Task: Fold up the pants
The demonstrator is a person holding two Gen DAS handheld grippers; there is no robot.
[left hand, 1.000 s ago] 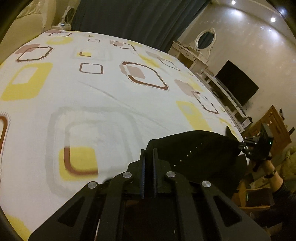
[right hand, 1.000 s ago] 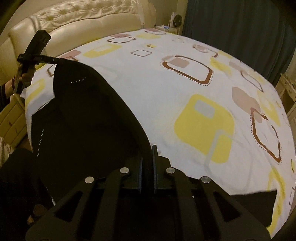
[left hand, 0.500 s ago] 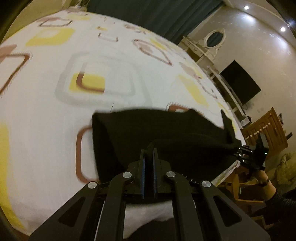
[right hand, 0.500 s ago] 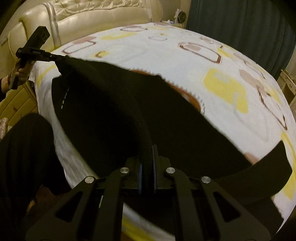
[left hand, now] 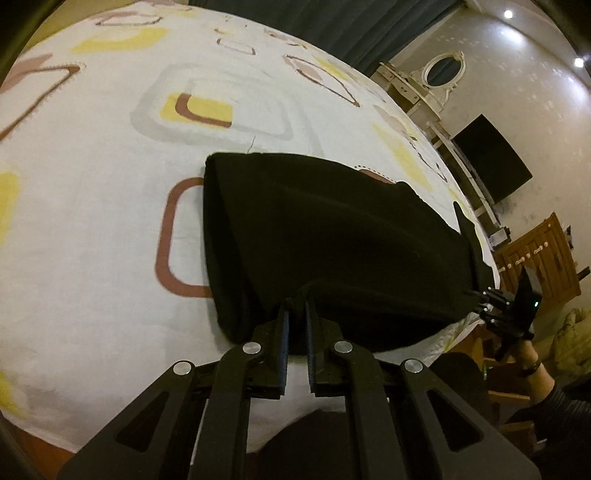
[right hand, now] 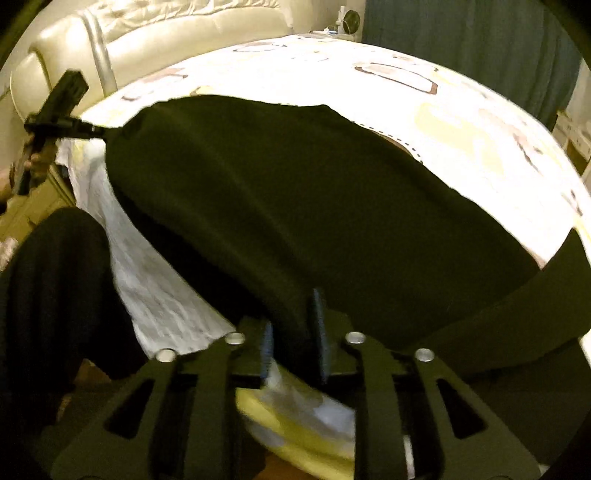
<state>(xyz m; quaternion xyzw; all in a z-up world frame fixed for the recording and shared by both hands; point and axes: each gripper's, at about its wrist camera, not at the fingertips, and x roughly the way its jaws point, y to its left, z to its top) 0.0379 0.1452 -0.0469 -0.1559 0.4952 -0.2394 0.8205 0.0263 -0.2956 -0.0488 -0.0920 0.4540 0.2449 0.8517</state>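
The black pants lie spread across the patterned bed sheet, near its front edge. My left gripper is shut on one near corner of the fabric; the right wrist view shows the left gripper pinching that corner at the far left. My right gripper holds the other end of the pants. Its jaws are opening, with the folded edge loose between the pads. In the left wrist view the right gripper sits at the pants' right corner, over the bed's edge.
A cream tufted headboard and dark curtains border the bed. A dresser with an oval mirror, a dark TV and a wooden cabinet stand to the right. A person's dark-clad leg is close to the bed edge.
Both grippers came down and back toward the near bed edge, and the pants went from hanging to lying on the sheet. The right jaws have parted; the left stays clamped.
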